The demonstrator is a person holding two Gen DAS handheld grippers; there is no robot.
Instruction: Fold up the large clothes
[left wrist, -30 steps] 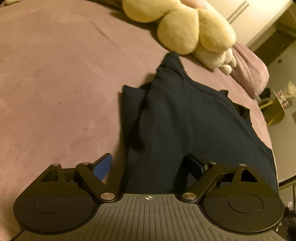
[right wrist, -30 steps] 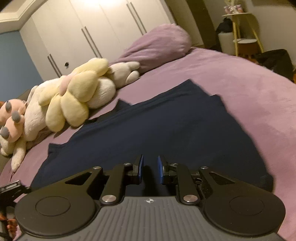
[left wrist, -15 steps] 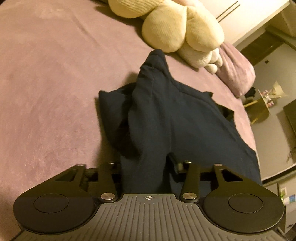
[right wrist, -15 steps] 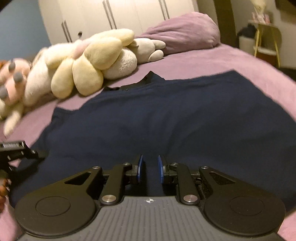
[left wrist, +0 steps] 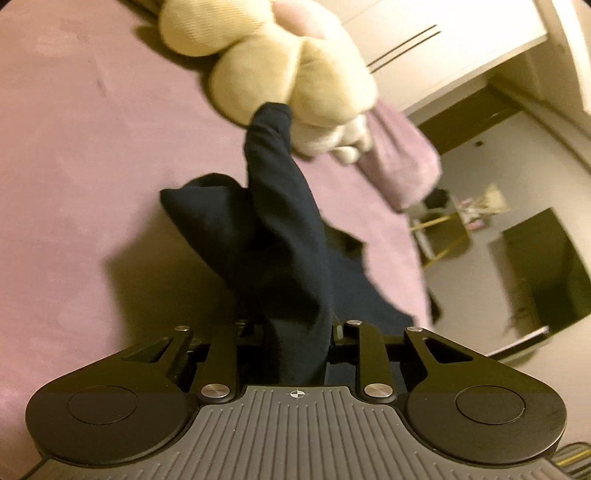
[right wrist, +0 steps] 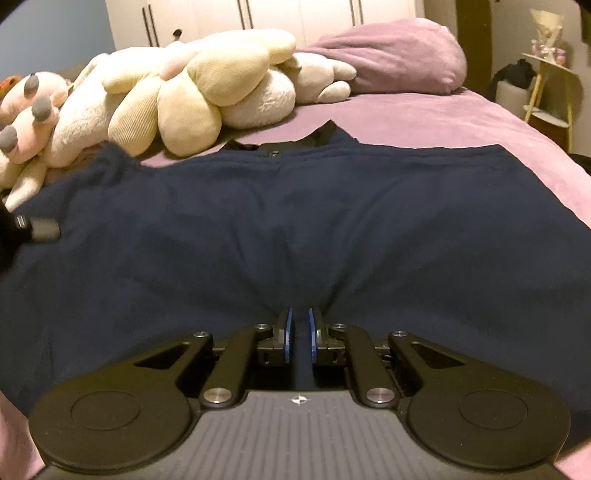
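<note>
A large navy garment (right wrist: pixel 332 221) lies spread across the purple bed cover (left wrist: pixel 92 147). In the left wrist view its left side (left wrist: pixel 280 229) is pulled up off the bed into a hanging ridge. That ridge runs between the fingers of my left gripper (left wrist: pixel 299 328), whose jaws are closing on the bunched cloth. At the near hem, my right gripper (right wrist: pixel 299 325) has its blue pads (right wrist: pixel 288 336) almost together and still closing. A pinch of navy cloth sits between them, and creases fan out from it.
Cream and pink plush toys (right wrist: pixel 192 92) are piled at the head of the bed, just beyond the garment's collar. A purple pillow (right wrist: pixel 399 59) lies beside them. White wardrobe doors (right wrist: pixel 258 14) stand behind, and a small yellow side table (right wrist: pixel 550 92) is off the bed's right edge.
My left gripper went from wide open over the garment's edge to shut on it and rose, lifting that side. My right gripper slid along the hem to the middle, its pads nearer together.
</note>
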